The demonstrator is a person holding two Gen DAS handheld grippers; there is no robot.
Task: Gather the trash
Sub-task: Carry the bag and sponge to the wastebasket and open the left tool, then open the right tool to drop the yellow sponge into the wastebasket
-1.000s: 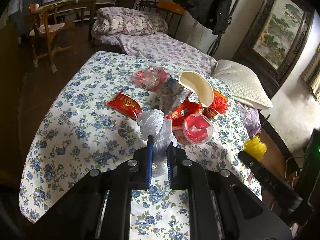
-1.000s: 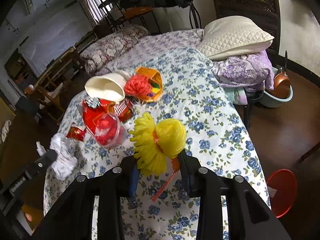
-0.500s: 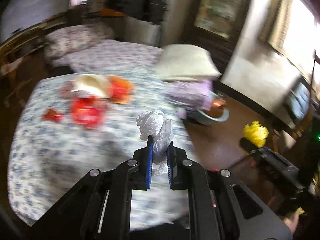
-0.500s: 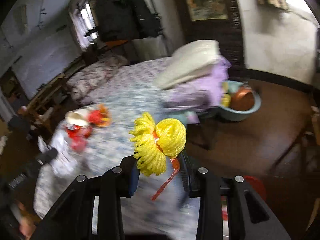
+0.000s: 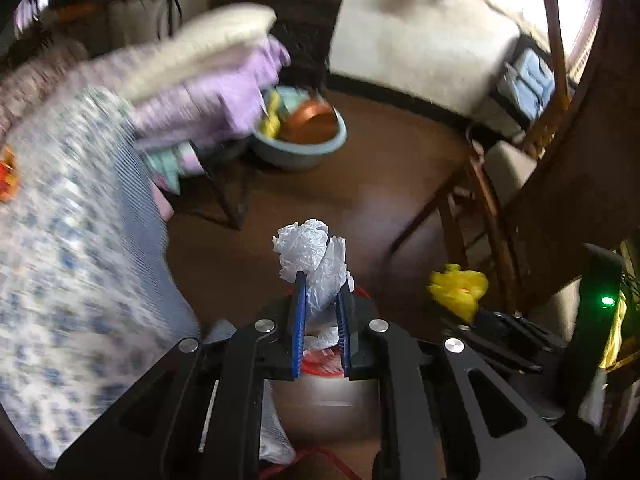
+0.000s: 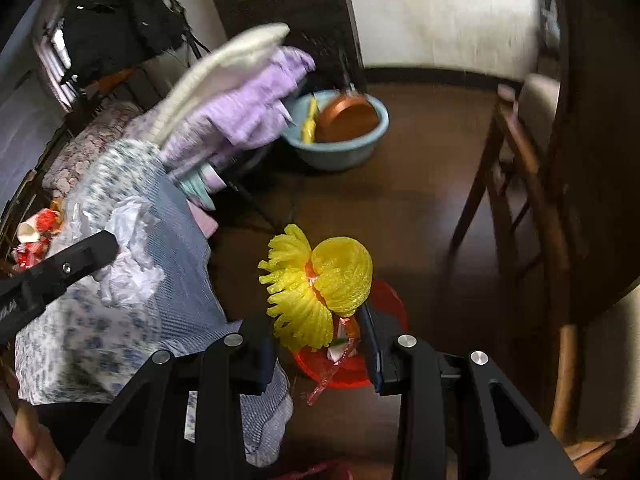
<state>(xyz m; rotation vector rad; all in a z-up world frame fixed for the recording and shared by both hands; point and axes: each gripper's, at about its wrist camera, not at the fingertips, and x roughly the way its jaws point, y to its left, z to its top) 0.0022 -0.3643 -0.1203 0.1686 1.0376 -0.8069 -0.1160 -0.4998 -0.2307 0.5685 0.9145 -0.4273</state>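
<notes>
Crumpled white plastic bag (image 5: 316, 264) is clamped by the left gripper (image 5: 320, 312); yellow foam fruit net (image 6: 316, 284) is gripped in the right gripper (image 6: 320, 340). Both are held above the red bin (image 6: 384, 304) on the floor.

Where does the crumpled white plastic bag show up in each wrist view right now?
Left wrist: crumpled white plastic bag at lower centre, clamped in the left gripper.
Right wrist: same bag at left, beside the floral bedspread.
Shared landmark: light blue plastic basin on the floor.
</notes>
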